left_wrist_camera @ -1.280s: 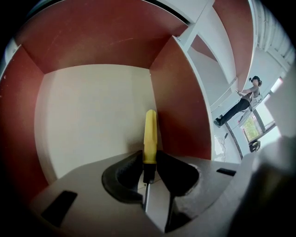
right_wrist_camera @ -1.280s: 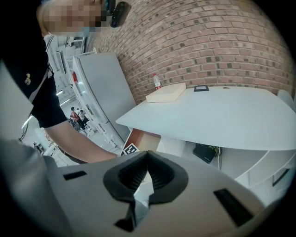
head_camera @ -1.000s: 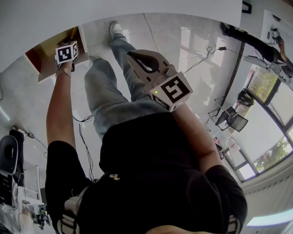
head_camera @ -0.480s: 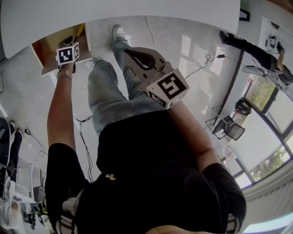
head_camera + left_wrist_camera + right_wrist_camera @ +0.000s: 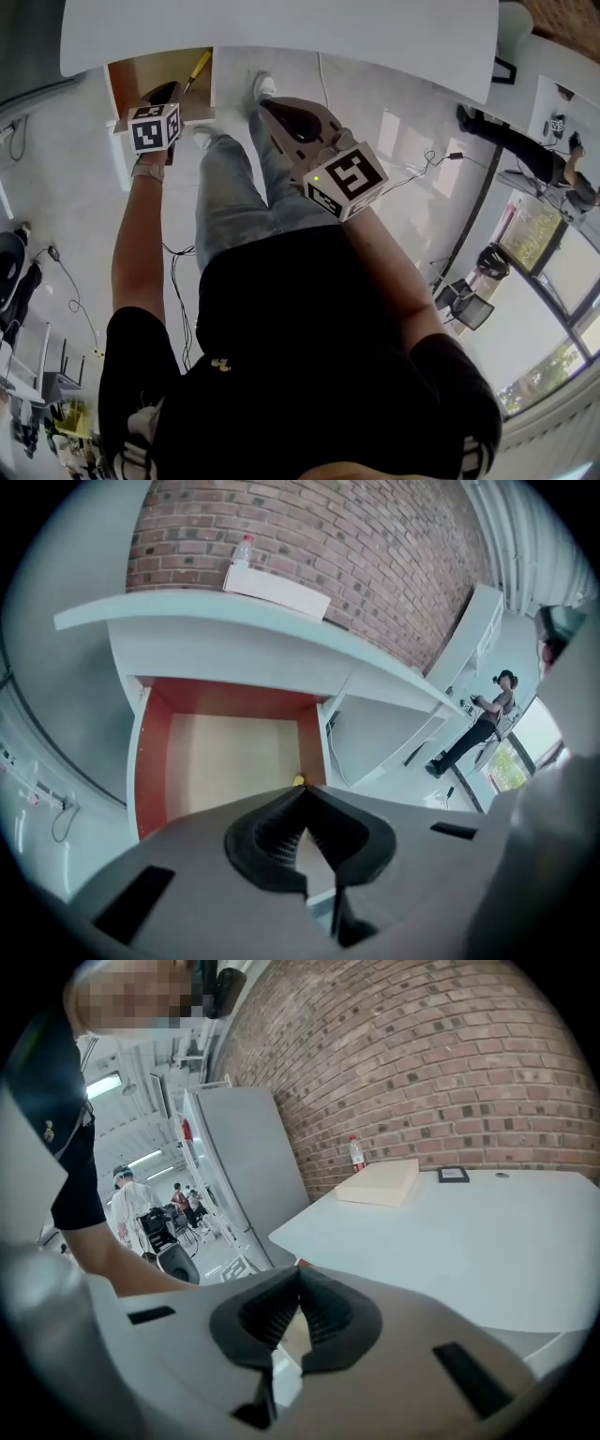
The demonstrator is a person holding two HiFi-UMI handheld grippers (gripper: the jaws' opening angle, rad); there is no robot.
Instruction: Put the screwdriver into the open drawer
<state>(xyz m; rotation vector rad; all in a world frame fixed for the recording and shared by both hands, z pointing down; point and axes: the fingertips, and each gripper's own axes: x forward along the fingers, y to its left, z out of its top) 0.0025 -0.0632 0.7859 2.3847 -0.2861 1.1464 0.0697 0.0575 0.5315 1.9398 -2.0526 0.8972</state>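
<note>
We reckon the screwdriver (image 5: 197,67), lying in the drawer (image 5: 139,73), is light and stiff, so grab its handle. Left tongs (image 5: 300,789) just closed empty; right tongs (image 5: 299,1266) shut empty too.

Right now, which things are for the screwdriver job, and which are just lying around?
For the job: screwdriver, lying in the open drawer; left gripper, its jaws just closed, empty; right gripper, shut, empty.

Just lying about: bottle and flat box on the white table; cables on the floor.
</note>
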